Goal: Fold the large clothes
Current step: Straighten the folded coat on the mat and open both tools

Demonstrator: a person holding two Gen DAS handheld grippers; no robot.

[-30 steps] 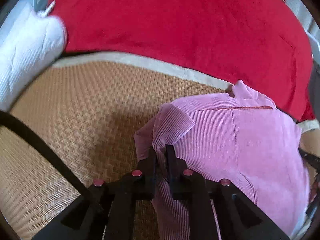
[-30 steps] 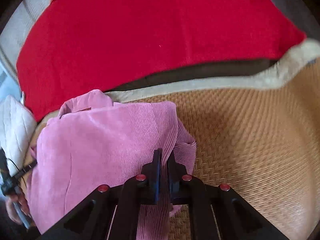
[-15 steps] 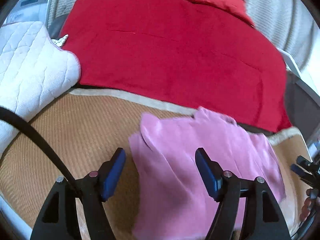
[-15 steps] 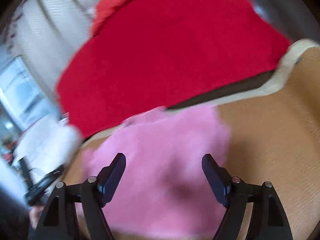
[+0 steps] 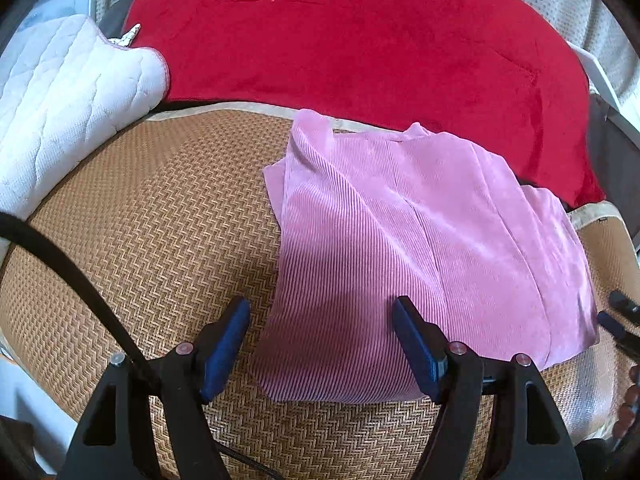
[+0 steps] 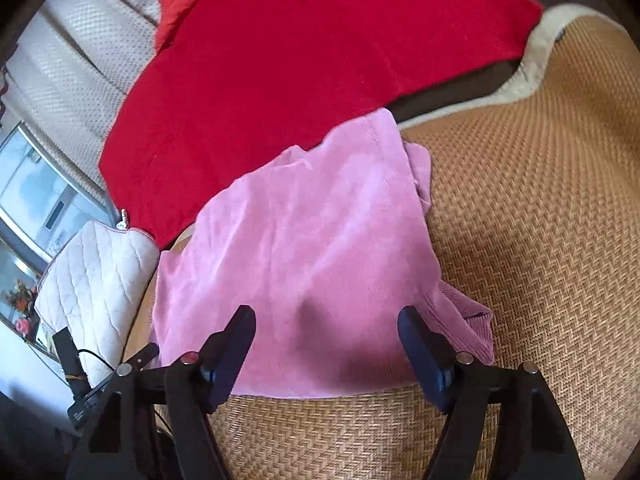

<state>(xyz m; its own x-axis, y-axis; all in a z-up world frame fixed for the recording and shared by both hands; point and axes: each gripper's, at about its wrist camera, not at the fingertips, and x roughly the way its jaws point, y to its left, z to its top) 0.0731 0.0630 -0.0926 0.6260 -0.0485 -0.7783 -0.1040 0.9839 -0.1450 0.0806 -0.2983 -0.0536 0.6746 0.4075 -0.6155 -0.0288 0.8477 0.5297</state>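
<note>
Tongs, left [image 5: 320, 340]: jaws wide, empty, angled down above near edge of pink garment [image 5: 420, 240].
Tongs, right [image 6: 326, 344]: jaws wide, narrowing slightly, empty, angled down likewise.
Garment: folded on woven mat [image 5: 140, 240].
Risk: loose sleeve at right edge may slip out, spoiling the fold.

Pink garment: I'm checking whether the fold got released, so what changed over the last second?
Both grippers, left and right, let go of the pink garment and backed away; the right jaws are now closing slightly, holding nothing. The garment lies folded on the woven mat. Red blanket unchanged.
</note>
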